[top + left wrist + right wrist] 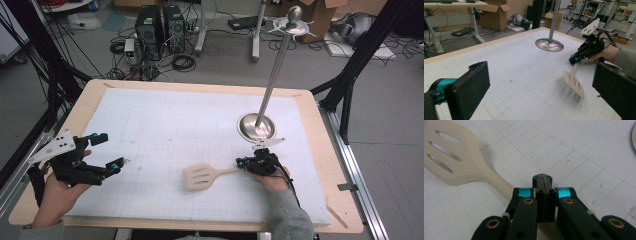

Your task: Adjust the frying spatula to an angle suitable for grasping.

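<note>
**Right tool clamps the spatula handle; left tool held wide apart**

The landmark here is the metal stand (256, 126), a round shiny base with a tall thin pole rising from it, set on the white gridded mat (165, 115) that covers the wooden bench (85, 100).

Just on the person's side of the stand's base sits the right tool (246, 162), held in the right hand (272, 179). Its jaws are pressed together on the handle of a cream slotted spatula (200, 176). In the right gripper view the two jaws meet edge to edge, with the handle running out beneath them toward the slotted blade (454, 157) at upper left. From the left gripper view the spatula (574, 81) hangs tilted from that tool (575, 58), blade downward and close to the mat; whether the blade's edge touches the mat cannot be told. In the high view the blade lies to the left of the stand and nearer the person, three slots showing.

The left tool (107, 152) is well away from the stand, near the mat's left edge, carried in the left hand (57, 192). Its jaws stand wide apart with nothing between them; the left gripper view shows one black pad at each lower corner and bare mat between. A grey three-cornered plate (52, 145) tops this tool.

Beyond the bench, past the stand, the floor carries computer towers (160, 27), loose cables and cardboard boxes (320, 12).
</note>
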A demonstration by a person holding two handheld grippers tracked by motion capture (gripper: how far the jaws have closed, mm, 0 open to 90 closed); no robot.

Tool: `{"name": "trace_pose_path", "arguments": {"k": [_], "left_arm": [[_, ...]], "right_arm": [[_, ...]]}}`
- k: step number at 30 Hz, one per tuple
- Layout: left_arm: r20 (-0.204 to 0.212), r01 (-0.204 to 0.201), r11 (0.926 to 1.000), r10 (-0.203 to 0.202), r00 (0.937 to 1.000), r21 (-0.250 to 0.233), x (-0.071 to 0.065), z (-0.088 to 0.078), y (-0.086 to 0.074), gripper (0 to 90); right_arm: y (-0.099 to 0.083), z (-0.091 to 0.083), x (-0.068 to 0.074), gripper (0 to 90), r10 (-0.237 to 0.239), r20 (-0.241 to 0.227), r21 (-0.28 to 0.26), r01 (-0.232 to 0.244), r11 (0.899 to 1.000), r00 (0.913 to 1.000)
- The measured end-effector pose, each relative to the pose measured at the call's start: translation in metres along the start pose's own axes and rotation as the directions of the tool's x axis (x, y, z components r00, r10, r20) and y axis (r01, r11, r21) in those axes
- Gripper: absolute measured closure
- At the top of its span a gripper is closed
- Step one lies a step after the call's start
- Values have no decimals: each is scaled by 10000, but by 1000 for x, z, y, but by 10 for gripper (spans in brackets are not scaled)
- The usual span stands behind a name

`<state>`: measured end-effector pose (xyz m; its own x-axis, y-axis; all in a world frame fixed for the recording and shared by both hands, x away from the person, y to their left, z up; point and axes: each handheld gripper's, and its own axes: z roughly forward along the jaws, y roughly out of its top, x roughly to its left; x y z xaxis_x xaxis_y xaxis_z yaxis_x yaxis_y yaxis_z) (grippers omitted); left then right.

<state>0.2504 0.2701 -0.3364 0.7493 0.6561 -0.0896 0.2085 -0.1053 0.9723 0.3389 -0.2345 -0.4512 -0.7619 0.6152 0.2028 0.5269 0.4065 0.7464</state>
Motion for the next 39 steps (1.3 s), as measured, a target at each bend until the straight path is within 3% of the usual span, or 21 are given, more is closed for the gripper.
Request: {"name": "trace_pose_path", "arguments": {"k": [15, 23, 27, 32, 39], "left_arm": [[10, -79, 9999, 79, 10000, -123, 1, -2, 4, 18], [83, -25, 10000, 25, 10000, -72, 0, 2, 3, 18], [117, -59, 10000, 59, 9999, -51, 2, 3, 3, 18], [119, -36, 10000, 37, 9999, -89, 2, 4, 4, 18], [203, -49, 10000, 50, 9998, -61, 2, 9, 4, 18]], "right_arm": [[-8, -8, 14, 900, -266, -89, 167, 268, 9995, 9996], [-7, -12, 23, 900, -994, 195, 315, 987, 9946, 9949], [-4, -30, 25, 900, -978, 344, -231, 986, 9949, 9946], [-14, -53, 25, 900, -978, 678, -457, 1011, 9938, 9929], [-36, -77, 14, 900, -381, 962, -684, 448, 9967, 9946]]}}
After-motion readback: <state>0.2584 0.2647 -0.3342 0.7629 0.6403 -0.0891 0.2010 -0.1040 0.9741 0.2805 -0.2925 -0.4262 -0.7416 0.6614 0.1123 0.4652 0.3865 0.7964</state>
